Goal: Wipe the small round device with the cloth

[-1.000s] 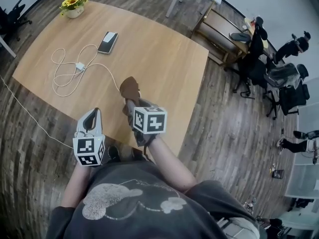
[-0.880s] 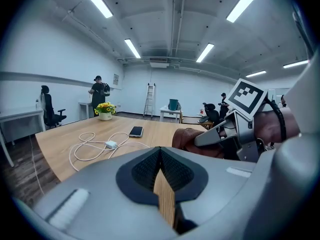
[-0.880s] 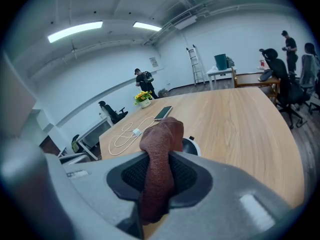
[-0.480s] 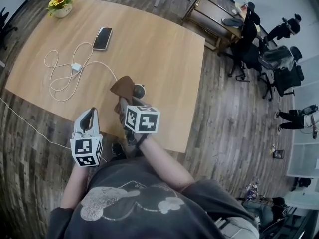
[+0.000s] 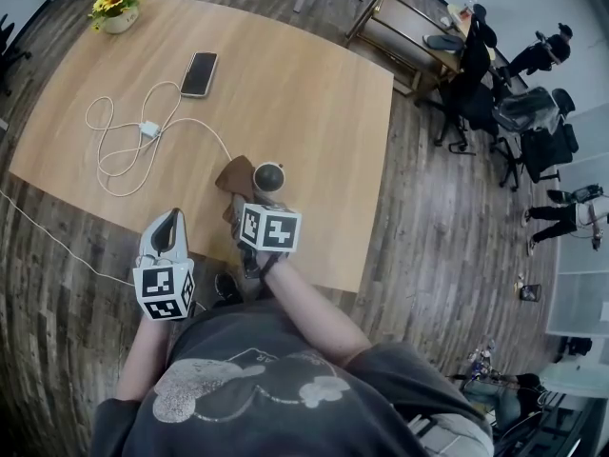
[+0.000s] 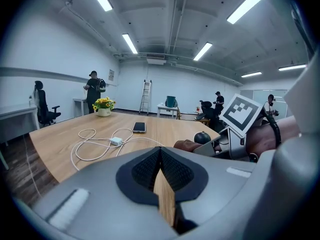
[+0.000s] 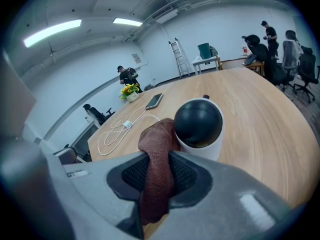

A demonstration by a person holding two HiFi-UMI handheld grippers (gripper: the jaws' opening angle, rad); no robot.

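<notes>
The device (image 5: 268, 176) is standing on the worktop (image 5: 314, 93) near its front edge, with bare wood lying open behind it and out to the right edge. To its left a white cable (image 5: 124, 146) is looping across the wood, one strand running in close to the cloth (image 5: 233, 174). A phone (image 5: 199, 73) is lying well apart toward the far side, and a pot of flowers (image 5: 118, 6) is sitting at the far left corner. Beyond the right edge, office chairs are standing on the plank floor, well clear.

The right gripper (image 5: 243, 198) is clenching the brown cloth between its pads. In the right gripper view the cloth is hanging down through the jaws and bunching up ahead of them, pressing against the left side of the device's white body just under its dark dome.

The left gripper (image 5: 169, 222) is hovering over the front edge of the worktop, apart from the device. Its jaws are meeting at the tips with nothing between them.

A second ago the cloth was lying over the device and hiding it. Half a second ago only part of the dome was peeking out. Now the whole top is showing, and the cloth is sitting lower on its left flank.
</notes>
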